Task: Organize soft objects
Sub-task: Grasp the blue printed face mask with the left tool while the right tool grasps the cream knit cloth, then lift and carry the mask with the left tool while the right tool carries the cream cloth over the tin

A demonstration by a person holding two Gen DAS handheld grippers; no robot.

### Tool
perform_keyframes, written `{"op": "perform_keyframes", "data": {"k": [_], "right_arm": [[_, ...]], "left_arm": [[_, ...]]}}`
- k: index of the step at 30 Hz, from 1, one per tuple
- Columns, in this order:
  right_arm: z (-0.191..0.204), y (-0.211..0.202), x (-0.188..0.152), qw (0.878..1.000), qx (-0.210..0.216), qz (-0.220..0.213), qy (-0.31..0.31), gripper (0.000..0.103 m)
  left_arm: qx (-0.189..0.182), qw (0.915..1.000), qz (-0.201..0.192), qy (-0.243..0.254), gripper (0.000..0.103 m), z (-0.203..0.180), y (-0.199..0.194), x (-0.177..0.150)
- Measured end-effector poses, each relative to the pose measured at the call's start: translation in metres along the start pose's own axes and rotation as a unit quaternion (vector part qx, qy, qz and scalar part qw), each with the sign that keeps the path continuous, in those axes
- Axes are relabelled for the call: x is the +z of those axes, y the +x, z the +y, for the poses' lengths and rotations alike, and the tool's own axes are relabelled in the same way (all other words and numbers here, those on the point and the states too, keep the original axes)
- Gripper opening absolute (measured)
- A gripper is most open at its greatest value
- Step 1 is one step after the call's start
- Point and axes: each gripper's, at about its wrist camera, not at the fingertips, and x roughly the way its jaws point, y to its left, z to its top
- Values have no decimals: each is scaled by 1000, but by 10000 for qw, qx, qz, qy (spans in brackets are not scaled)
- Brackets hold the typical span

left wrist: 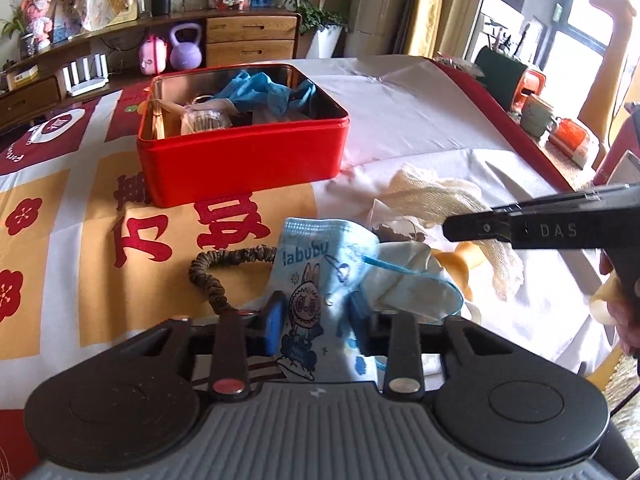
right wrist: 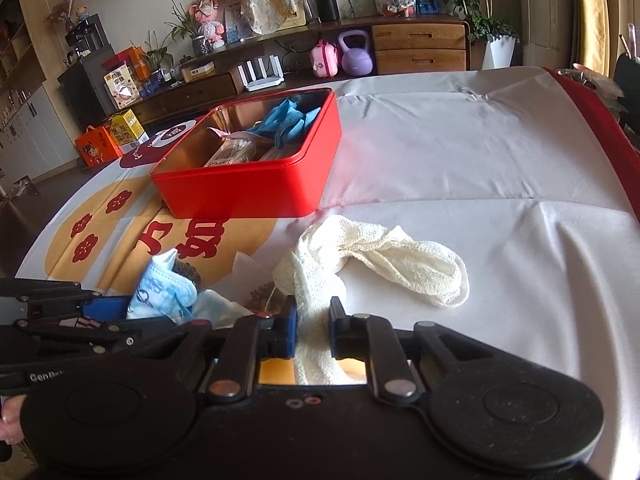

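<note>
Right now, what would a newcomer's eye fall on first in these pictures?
Probably the open red tin on the patterned tablecloth, holding blue gloves. Nearer, the left gripper pinches a cartoon-printed blue face mask, while the right gripper closes on a cream mesh cloth.

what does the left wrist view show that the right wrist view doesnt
Only the left wrist view: the cartoon print on the blue face mask between the left gripper pads, and a dark scrunchie lying in full view. Only the right wrist view: the right gripper pads on the cream knit cloth. Both: the open red tin holding blue gloves.
</note>
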Motion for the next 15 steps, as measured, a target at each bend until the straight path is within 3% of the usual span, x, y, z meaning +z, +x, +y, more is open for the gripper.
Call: {"op": "perform_keyframes", "data": {"k": [6,15], "right_arm": [[1,-15,-3,9999,28,-144,-26,11],[1,-50,4,9987,230,-456,-13,10]], "left_arm": [[-55,9998,-93,-140,15,-1,-10,3],[83,9992,-73,-385,12,-3,-27,9]]}}
